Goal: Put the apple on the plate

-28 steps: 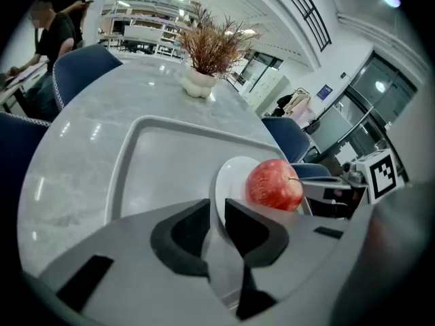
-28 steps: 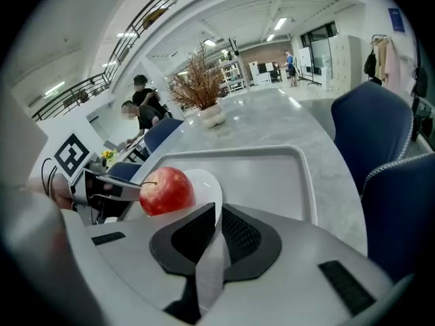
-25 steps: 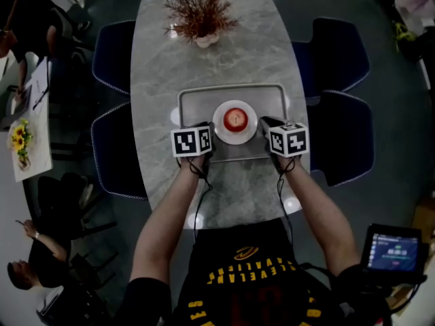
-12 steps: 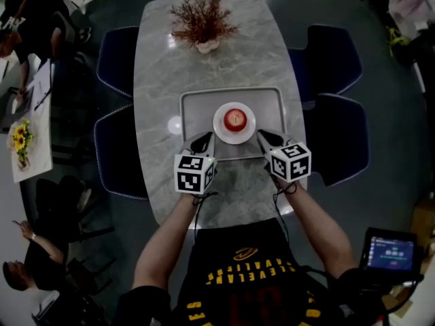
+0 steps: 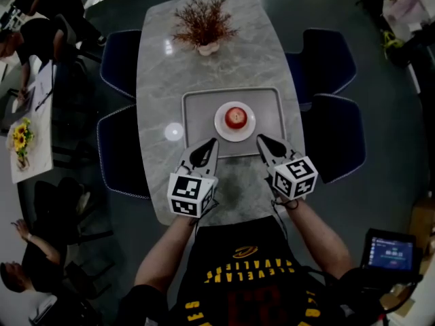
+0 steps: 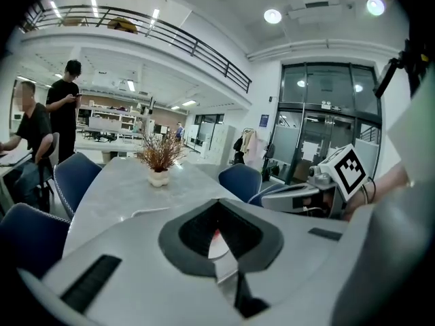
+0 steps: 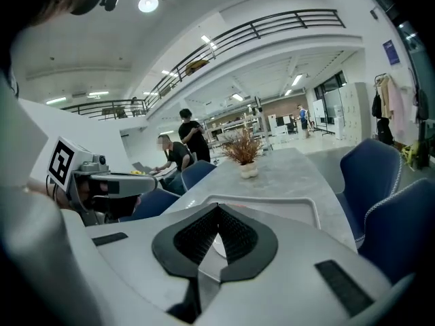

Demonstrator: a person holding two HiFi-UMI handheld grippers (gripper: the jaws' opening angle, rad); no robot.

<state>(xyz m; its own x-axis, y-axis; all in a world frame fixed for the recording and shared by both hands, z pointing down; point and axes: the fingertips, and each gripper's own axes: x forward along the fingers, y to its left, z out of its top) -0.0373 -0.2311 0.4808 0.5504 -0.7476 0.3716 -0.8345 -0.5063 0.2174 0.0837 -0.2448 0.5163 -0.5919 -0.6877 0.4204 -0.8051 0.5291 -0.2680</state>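
The apple (image 5: 235, 117) sits in the middle of a white plate (image 5: 220, 125). The plate rests on a grey tray (image 5: 197, 104) on the marble table (image 5: 204, 66). Both grippers hang on the person's side of the tray, and neither touches the fruit.

The left gripper (image 5: 211, 142) has its 2 jaws pressed together with nothing between them. In the head view its tip overlaps the tray's near left part, and the apple lies beyond it and a little to its right. The right gripper (image 5: 261, 139) mirrors it: its 2 jaws also meet at the tips and pinch nothing, and the apple lies beyond it and to its left. The apple is thus ahead of the 2 tips and between them, apart from both.

In the left gripper view a sliver of plate and a touch of red show through the hollow behind the closed tips (the jaw pads hide the rest of the fruit).

A dried plant (image 5: 202, 17) in a small pale pot stands at the table's far end, and 4 blue chairs (image 5: 336, 141) flank the table, 2 on each side.
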